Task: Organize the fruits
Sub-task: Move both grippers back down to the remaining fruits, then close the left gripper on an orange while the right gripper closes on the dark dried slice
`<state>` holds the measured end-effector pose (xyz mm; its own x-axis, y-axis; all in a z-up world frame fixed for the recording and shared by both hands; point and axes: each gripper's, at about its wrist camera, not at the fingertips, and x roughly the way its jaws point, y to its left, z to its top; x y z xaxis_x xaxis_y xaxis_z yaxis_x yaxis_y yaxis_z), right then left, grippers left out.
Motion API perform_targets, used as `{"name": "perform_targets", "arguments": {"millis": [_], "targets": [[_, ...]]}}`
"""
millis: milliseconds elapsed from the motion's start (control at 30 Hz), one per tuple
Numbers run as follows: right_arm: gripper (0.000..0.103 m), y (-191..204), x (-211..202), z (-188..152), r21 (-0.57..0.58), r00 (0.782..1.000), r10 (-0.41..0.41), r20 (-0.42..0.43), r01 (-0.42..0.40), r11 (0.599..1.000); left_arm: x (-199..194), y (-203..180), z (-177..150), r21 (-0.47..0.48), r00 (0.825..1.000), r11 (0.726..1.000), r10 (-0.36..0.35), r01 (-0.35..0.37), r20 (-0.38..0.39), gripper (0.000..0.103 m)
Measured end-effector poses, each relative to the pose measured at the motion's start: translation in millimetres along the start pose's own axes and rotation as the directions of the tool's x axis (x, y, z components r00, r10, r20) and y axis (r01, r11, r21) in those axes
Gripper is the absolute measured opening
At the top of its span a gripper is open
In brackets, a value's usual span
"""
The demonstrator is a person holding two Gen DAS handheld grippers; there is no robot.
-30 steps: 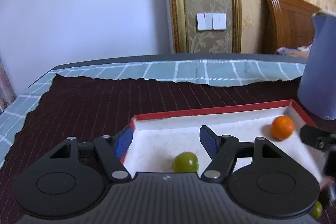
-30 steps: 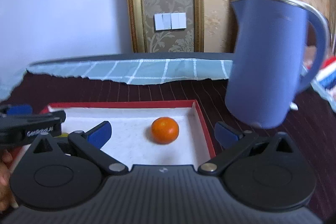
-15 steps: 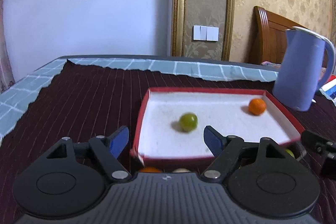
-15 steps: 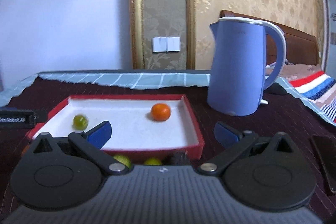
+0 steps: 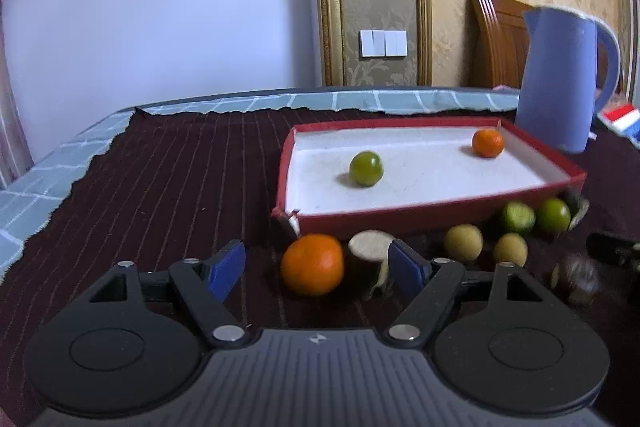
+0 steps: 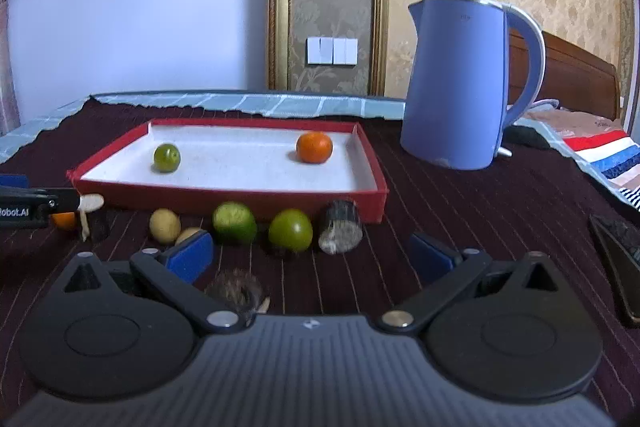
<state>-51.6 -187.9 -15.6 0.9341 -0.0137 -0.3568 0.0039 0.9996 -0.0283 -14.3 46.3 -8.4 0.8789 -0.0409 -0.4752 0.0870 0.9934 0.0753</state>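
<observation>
A red tray (image 5: 436, 214) (image 6: 228, 195) with a white floor holds a green fruit (image 5: 365, 168) (image 6: 167, 157) and an orange (image 5: 487, 143) (image 6: 314, 147). In front of it on the dark cloth lie another orange (image 5: 312, 264), two green fruits (image 6: 234, 223) (image 6: 290, 230), two yellowish fruits (image 5: 463, 243) (image 5: 510, 249) and cut stem pieces (image 5: 370, 247) (image 6: 340, 226). My left gripper (image 5: 316, 263) is open, with the loose orange between its pads. My right gripper (image 6: 312, 253) is open and empty, just short of the green fruits.
A blue kettle (image 6: 466, 83) (image 5: 564, 79) stands right of the tray. A dark fuzzy object (image 6: 238, 293) lies near my right gripper. A dark flat object (image 6: 618, 247) lies at far right. The cloth's left edge (image 5: 60, 195) borders a checked sheet.
Both grippers pulled back and up from over the tray. The loose fruits in front of it came into view. The green fruit rolled a little inside the tray.
</observation>
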Motion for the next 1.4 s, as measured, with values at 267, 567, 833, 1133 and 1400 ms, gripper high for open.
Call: {"name": "perform_targets", "arguments": {"millis": [267, 567, 833, 1133, 1400], "targets": [[0.099, 15.0, 4.8, -9.7, -0.056, 0.997, 0.064, -0.035, -0.065, 0.996, 5.8, 20.1, -8.0, -0.007, 0.999, 1.000, 0.007, -0.007, -0.041, 0.078], [0.099, 16.9, 8.8, -11.5, -0.062, 0.998, 0.052, -0.044, -0.055, 0.997, 25.0, 17.1, -8.5, 0.025, 0.995, 0.999, 0.026, -0.024, -0.094, 0.078], [0.100, 18.6, 10.8, -14.2, -0.065, 0.998, 0.047, -0.048, -0.050, 0.997, 46.6, 5.9, 1.1, 0.024, 0.991, 0.999, 0.050, -0.047, -0.126, 0.077], [0.087, 22.4, 12.9, -15.9, -0.090, 0.995, 0.074, -0.071, -0.080, 0.993, 57.0, 8.5, 3.5, 0.002, 0.989, 0.999, 0.048, -0.048, -0.138, 0.077], [0.055, 29.3, 26.6, -14.6, -0.080, 0.984, 0.119, -0.129, -0.130, 0.988, 56.5, 10.5, 4.3, -0.025, 0.989, 0.999, -0.049, 0.046, -0.138, 0.044]]}}
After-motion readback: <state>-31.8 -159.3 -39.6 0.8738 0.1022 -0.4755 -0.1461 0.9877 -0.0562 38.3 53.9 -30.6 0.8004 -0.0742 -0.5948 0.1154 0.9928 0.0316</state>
